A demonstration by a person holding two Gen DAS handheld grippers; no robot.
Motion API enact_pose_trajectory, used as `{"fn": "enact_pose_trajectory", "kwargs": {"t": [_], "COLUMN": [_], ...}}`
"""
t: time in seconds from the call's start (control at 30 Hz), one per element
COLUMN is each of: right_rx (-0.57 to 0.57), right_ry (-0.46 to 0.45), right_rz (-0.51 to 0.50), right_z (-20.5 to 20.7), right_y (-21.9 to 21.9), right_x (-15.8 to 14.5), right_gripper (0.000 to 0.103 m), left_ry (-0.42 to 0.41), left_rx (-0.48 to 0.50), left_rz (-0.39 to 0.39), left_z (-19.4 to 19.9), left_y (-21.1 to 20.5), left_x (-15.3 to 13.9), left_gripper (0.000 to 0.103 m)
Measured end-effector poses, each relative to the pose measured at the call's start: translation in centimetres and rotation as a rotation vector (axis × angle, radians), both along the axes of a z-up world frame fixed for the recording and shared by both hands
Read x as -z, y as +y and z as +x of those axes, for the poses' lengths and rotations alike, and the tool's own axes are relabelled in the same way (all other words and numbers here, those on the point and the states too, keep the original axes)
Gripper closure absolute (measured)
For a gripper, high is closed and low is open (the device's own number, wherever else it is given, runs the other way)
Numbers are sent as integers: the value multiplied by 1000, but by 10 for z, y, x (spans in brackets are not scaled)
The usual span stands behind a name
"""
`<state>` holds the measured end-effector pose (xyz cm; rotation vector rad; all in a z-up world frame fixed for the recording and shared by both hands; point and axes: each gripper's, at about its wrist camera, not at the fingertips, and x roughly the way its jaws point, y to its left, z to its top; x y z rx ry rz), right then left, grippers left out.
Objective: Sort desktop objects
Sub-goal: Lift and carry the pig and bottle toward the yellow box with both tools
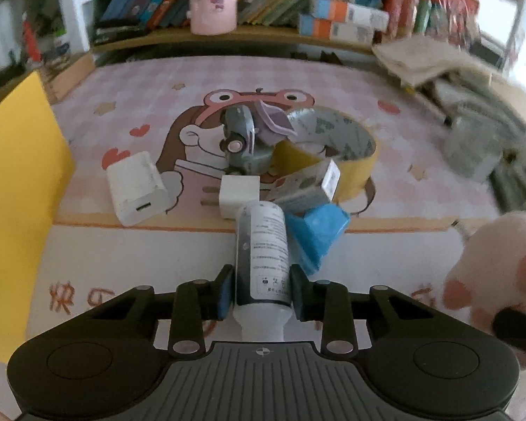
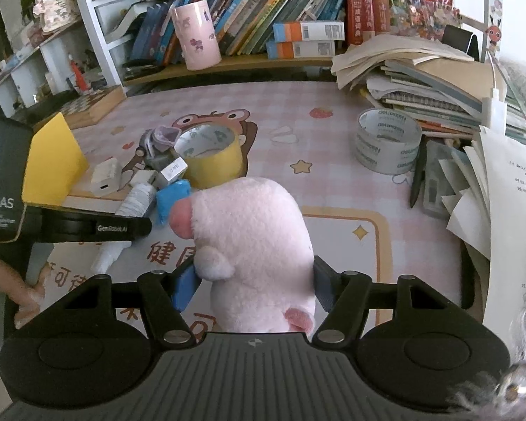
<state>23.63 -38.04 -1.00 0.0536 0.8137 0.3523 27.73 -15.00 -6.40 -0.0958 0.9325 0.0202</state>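
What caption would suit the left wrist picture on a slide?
Left gripper shut on a white bottle on a pink cartoon desk mat, before chargers, tape roll and toy car.

A white labelled bottle [image 1: 263,256] lies lengthwise at six o'clock of the clutter, cap end nearest, clamped between jaws. A pink plush pig [image 2: 252,252] sits squeezed between the other jaws. At twelve o'clock rest yellow tape [image 1: 347,154], a white charger [image 1: 136,189] and a blue packet [image 1: 315,235].

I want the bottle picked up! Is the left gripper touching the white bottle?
Touching. In the left wrist view the left gripper has a pad pressed against each side of the white bottle, with no gap showing.
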Motion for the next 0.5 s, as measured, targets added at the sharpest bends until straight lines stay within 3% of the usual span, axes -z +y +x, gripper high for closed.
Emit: {"fn": "enact_pose_trajectory", "kwargs": {"t": [0.23, 0.5], "right_rx": [4, 0], "right_ry": [-4, 2], "right_rz": [35, 82], "right_z": [4, -4], "right_y": [1, 10], "right_x": [-4, -15], "right_gripper": [40, 40], "left_ry": [-57, -113], "left_rx": [-95, -138], "left_rz": [-202, -343], "left_z": [-20, -50], "left_y": [15, 30], "left_x": [-27, -55], "left_gripper": [72, 72]}}
